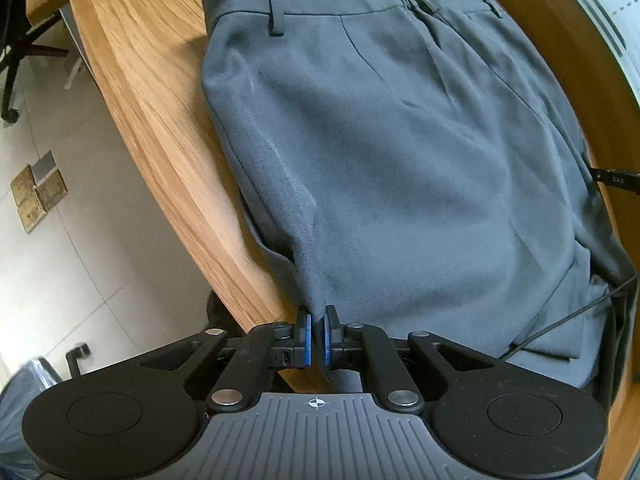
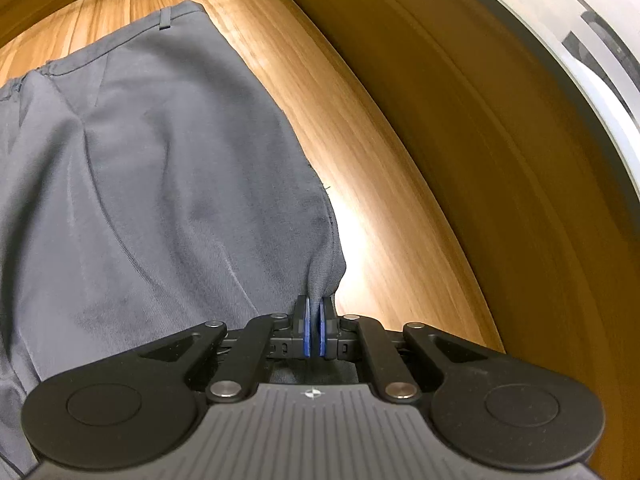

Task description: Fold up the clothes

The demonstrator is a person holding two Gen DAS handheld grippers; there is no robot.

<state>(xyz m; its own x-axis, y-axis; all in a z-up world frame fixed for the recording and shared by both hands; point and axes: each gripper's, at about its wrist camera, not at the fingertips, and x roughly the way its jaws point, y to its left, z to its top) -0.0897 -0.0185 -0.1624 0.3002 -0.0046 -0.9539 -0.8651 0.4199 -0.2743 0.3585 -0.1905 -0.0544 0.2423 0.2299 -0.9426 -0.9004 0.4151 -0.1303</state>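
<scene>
Grey trousers (image 1: 380, 140) lie on the wooden table (image 1: 152, 92), waistband at the far end, with a folded layer underneath at the near right. My left gripper (image 1: 317, 334) is shut on the near left edge of the trousers, at the table's front edge. In the right wrist view the same trousers (image 2: 160, 160) fill the left half. My right gripper (image 2: 315, 330) is shut on their near right edge, pulling the cloth up into a pinch. The right gripper's tip (image 1: 616, 179) shows at the right edge of the left wrist view.
The table edge curves down the left of the left wrist view, with tiled floor (image 1: 72, 240) below, an office chair base (image 1: 16, 60) and small boxes (image 1: 38, 190). A black cable (image 1: 568, 316) crosses the cloth. Bare wood (image 2: 400, 160) lies right of the trousers.
</scene>
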